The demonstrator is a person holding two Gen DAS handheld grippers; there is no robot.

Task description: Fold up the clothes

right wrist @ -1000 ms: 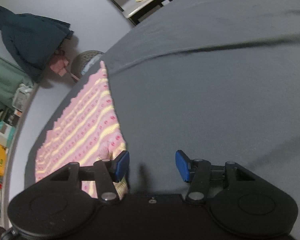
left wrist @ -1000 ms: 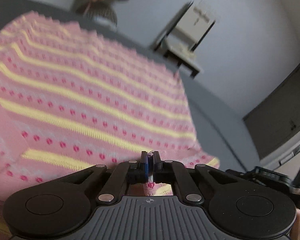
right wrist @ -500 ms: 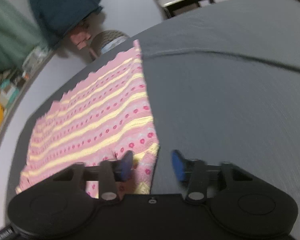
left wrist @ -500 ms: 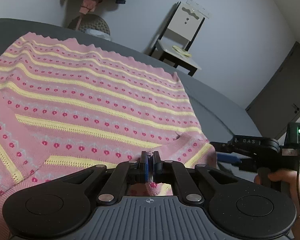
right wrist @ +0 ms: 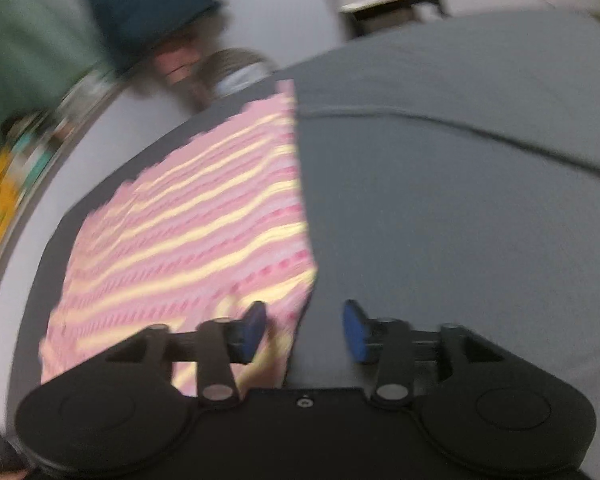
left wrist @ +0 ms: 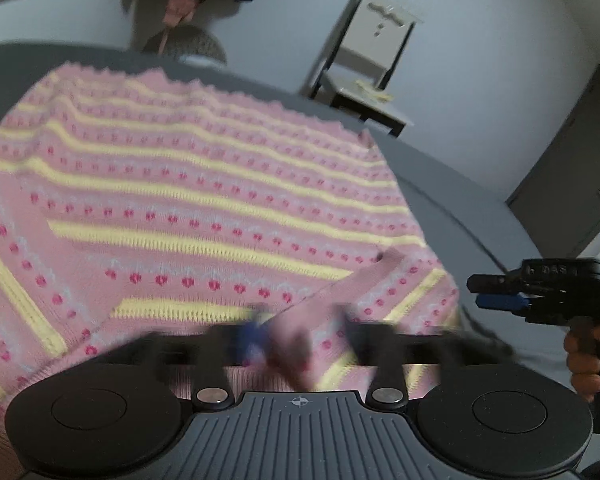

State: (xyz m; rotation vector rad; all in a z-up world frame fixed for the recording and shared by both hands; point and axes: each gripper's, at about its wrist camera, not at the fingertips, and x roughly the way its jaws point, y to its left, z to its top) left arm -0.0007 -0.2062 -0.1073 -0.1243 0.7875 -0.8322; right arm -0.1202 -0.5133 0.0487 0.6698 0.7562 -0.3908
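The sweater [left wrist: 204, 208] lies flat at the bed's [right wrist: 460, 200] left edge. The left gripper [left wrist: 296, 340] is too blurred to judge; the right gripper [right wrist: 304, 332], spread empty, could snag the near corner.

— How do the left tongs [left wrist: 296, 340] stand?
— Blurred by motion. Their blue pads look spread, one at the left, the other lost in the smear, so I cannot call them apart or closed.
— And the right tongs [right wrist: 306, 330]?
— Jaws wide apart, both blue pads [right wrist: 354, 336] clear. In the left view they sit level at the far right, a hand [left wrist: 586, 360] wrapped round the grip below.
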